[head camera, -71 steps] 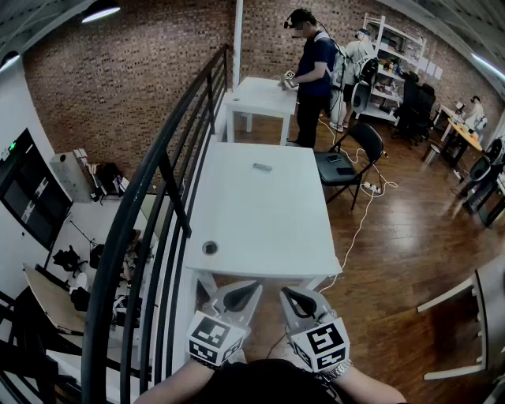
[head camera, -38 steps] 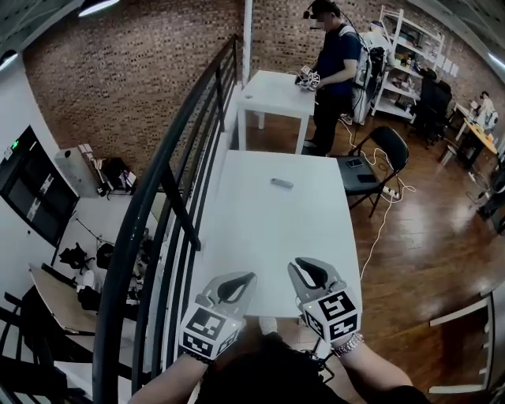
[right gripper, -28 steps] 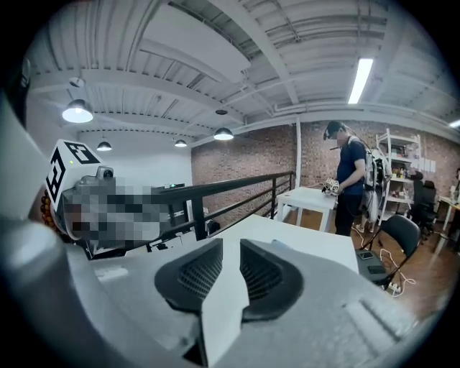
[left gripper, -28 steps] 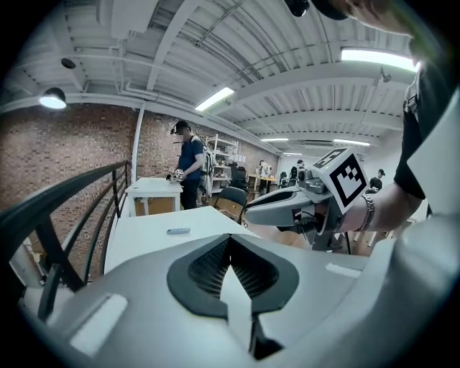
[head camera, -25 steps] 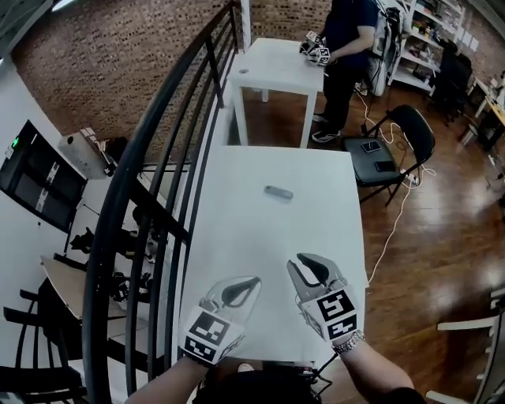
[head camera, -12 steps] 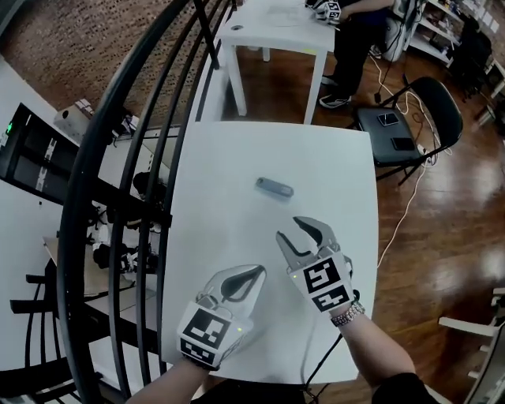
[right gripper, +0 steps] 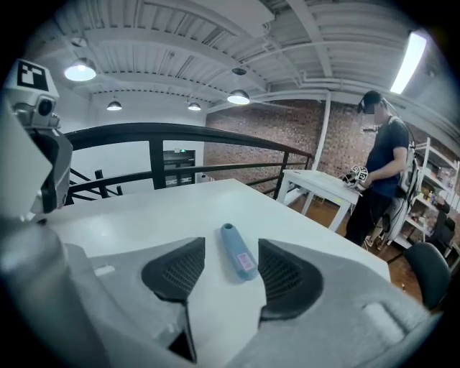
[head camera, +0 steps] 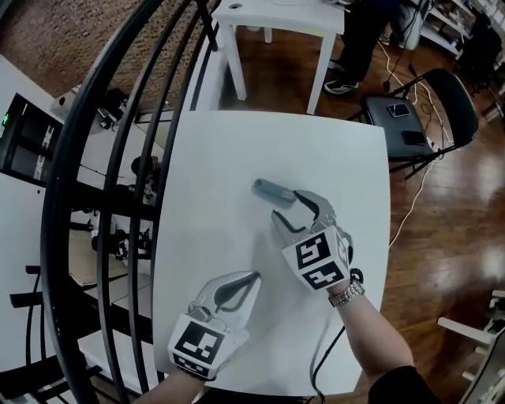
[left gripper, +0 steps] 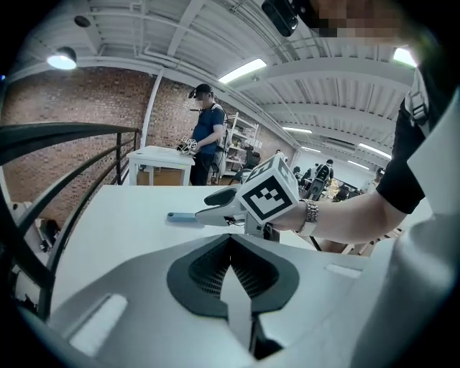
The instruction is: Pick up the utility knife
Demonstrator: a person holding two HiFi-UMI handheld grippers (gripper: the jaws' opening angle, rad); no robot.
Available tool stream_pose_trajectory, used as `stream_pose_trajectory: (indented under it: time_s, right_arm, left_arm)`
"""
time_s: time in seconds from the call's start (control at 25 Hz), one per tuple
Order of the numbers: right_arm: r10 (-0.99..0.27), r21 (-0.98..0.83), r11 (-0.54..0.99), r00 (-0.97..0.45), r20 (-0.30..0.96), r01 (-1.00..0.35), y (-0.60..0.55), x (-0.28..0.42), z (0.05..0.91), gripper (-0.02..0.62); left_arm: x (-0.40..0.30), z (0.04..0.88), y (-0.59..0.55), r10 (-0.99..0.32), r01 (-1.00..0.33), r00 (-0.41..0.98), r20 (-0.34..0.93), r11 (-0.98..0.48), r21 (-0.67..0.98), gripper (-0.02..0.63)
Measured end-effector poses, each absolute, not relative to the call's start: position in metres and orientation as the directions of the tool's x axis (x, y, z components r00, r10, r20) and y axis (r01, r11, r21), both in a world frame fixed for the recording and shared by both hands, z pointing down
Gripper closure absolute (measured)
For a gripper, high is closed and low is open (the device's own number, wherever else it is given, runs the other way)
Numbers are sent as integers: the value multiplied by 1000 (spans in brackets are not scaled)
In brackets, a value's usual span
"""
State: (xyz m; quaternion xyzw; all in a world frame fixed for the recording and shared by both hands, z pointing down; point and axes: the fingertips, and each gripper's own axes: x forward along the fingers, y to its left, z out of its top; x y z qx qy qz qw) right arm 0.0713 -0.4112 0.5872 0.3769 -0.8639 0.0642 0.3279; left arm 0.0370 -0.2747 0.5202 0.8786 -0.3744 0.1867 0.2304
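The utility knife (head camera: 272, 192), a short blue-grey bar, lies flat on the white table (head camera: 213, 150). My right gripper (head camera: 290, 204) is over the table just behind it, its jaws opening. In the right gripper view the knife (right gripper: 236, 253) lies lengthwise between the two pads, touching neither, under my right gripper (right gripper: 231, 249). My left gripper (head camera: 251, 278) hovers nearer the front edge, shut and holding nothing. From the left gripper view (left gripper: 230, 243) I see the knife (left gripper: 181, 216) ahead and the right gripper (left gripper: 215, 205) next to it.
A black metal railing (head camera: 102, 158) runs along the table's left side, with a drop beyond it. A black folding chair (head camera: 430, 118) stands to the right on the wood floor. A second white table (head camera: 276, 16) with a person (head camera: 363, 28) stands behind.
Both grippers have moved forward and down over the table. The right jaws went from nearly shut to wide and now straddle the knife's near end.
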Motion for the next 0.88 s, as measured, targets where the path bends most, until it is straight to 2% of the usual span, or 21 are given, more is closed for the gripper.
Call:
stream_pose_trajectory:
  time_s: [0.72, 0.88]
  right_arm:
    - [-451, 40, 790, -535, 714, -612, -448, 56, 638, 377]
    - [-419, 19, 804, -545, 726, -594, -443, 51, 638, 437]
  left_arm:
    - [29, 533, -290, -563, -748, 646, 515, -599, 284, 589]
    - [27, 532, -291, -566, -752, 641, 518, -597, 279, 589]
